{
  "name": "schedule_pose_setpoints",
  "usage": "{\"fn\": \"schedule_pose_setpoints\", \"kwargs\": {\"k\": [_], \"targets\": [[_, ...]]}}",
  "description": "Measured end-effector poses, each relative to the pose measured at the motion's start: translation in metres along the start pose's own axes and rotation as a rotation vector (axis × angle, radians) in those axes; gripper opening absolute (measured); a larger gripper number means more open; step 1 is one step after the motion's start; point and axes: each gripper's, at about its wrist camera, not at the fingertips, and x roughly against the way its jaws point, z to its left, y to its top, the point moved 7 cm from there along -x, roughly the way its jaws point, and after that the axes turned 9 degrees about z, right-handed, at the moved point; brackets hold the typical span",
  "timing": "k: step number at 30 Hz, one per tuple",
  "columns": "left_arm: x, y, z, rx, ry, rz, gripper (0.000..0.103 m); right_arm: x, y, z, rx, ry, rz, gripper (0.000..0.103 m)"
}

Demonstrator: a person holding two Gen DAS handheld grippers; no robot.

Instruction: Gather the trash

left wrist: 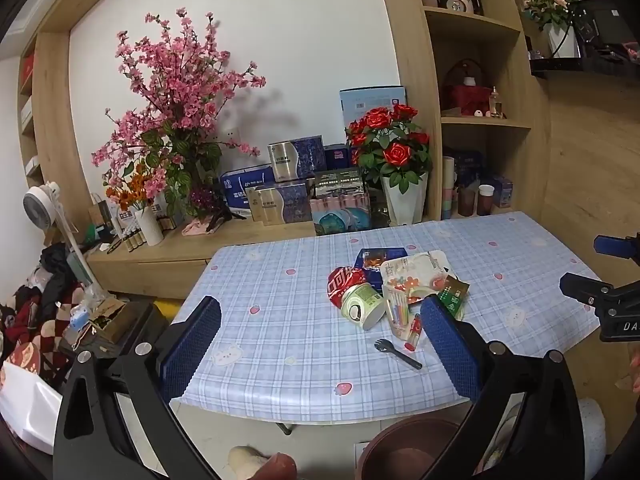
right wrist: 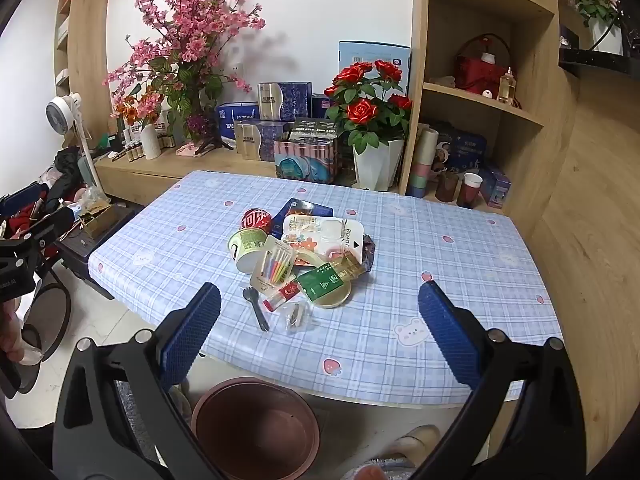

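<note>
**Both tools wide, the heap untouched, the bin waiting below**

Nearest the lenses stood the blue-padded fingers themselves: the left tool [left wrist: 320, 316] and the right tool [right wrist: 319, 302] each spread to its widest, with nothing between the pads. Both hung short of the near edge of the worktop [right wrist: 460, 248], angled down toward it, probably because no piece had been chosen yet.

Just below that near edge, on the floor, sat a brown bin [right wrist: 256, 424], empty as far as its inside showed. It seemed placed there so that anything lifted off the cloth could drop straight in.

The trash lay in one heap about the middle of the checked cloth: a green-and-white paper cup [right wrist: 247, 249] on its side at the left, a red can [right wrist: 256, 218] just behind it, a white floral wrapper [right wrist: 320, 234] over a dark blue packet [right wrist: 308, 206], and a green sachet [right wrist: 320, 284] toward the near side. A dark plastic spork [right wrist: 254, 304] lay alone nearest the edge, beside a small clear packet [right wrist: 297, 316] whose contents were too blurred to name.
</note>
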Motion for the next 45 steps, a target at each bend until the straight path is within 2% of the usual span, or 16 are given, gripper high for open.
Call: {"fn": "schedule_pose_setpoints", "kwargs": {"k": [2, 9, 11, 45], "targets": [[0.002, 0.0, -0.001, -0.012, 0.031, -0.01, 0.098, 0.0, 0.0, 0.0, -0.001, 0.002, 0.0, 0.097], [0.013, -0.004, -0.012, -0.035, 0.044, -0.024, 0.098, -0.001, -0.001, -0.001, -0.003, 0.002, 0.003, 0.097], [-0.001, -0.004, -0.004, -0.006, 0.021, 0.017, 0.098, 0.0, -0.001, -0.001, -0.003, 0.001, 0.003, 0.097], [-0.001, -0.007, 0.004, 0.0, 0.035, 0.031, 0.098, 0.003, -0.005, -0.001, -0.003, -0.001, 0.003, 0.097]]}}
